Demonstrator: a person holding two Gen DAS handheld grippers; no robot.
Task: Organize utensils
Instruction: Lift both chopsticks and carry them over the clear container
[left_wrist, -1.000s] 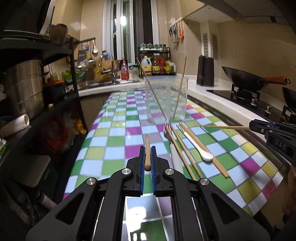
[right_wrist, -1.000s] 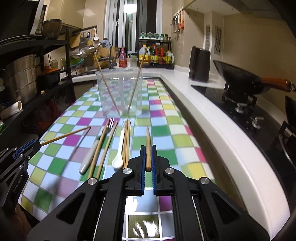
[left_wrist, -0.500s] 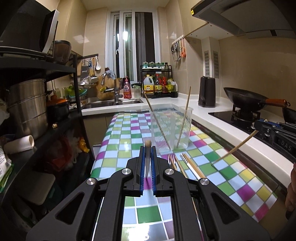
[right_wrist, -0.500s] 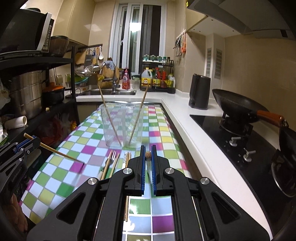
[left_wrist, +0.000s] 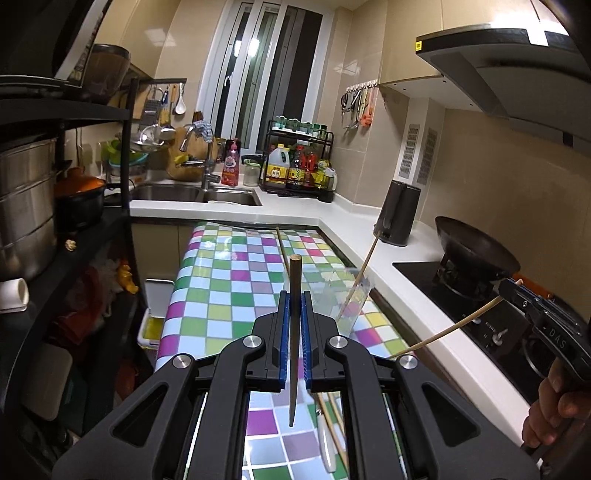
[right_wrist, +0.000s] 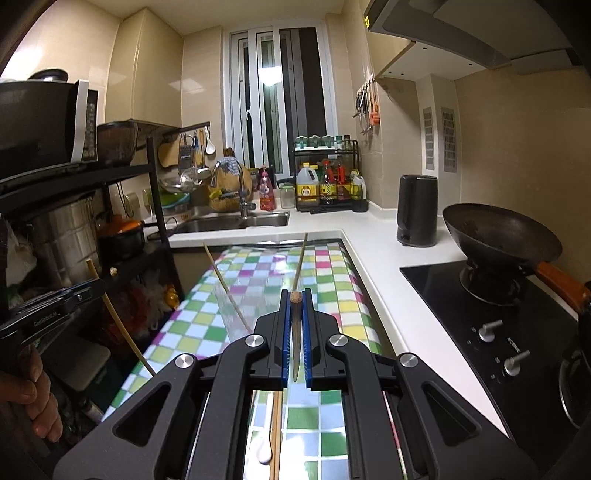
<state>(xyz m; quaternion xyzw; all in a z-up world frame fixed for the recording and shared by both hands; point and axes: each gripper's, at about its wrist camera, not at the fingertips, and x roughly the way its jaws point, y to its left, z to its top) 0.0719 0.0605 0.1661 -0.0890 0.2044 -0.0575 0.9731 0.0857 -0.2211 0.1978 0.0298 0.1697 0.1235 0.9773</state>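
- Tongs, left (left_wrist: 294, 306): my jaws are clamped on a chopstick (left_wrist: 294, 332). It stands nearly upright between the blue pads, blunt end above them, thin tip below.
- Tongs, right (right_wrist: 295, 306): my jaws are likewise clamped on a second chopstick (right_wrist: 295, 332), blunt end just above the pads, tip pointing down behind them.
- Cross-check: in the left view my right tongs (left_wrist: 517, 295) show at the right edge with that chopstick slanting down and left; in the right view my left tongs (right_wrist: 85, 291) show at the left edge with theirs slanting down and right.
- Both held chopsticks are clear of the checked cloth (left_wrist: 229, 295).
- Cup (left_wrist: 340, 295): clear, standing on the cloth ahead of both tongs. Two chopsticks (right_wrist: 299, 262) lean inside it, crossing outward.
- Remaining utensils lie on the cloth below the tongs: a white spoon (right_wrist: 264, 443) beside a chopstick in the right view; a white handle (left_wrist: 325, 443) and chopsticks in the left view.
- Hands (left_wrist: 550, 413): fingers wrapped on each tool's grip at the frame edges.
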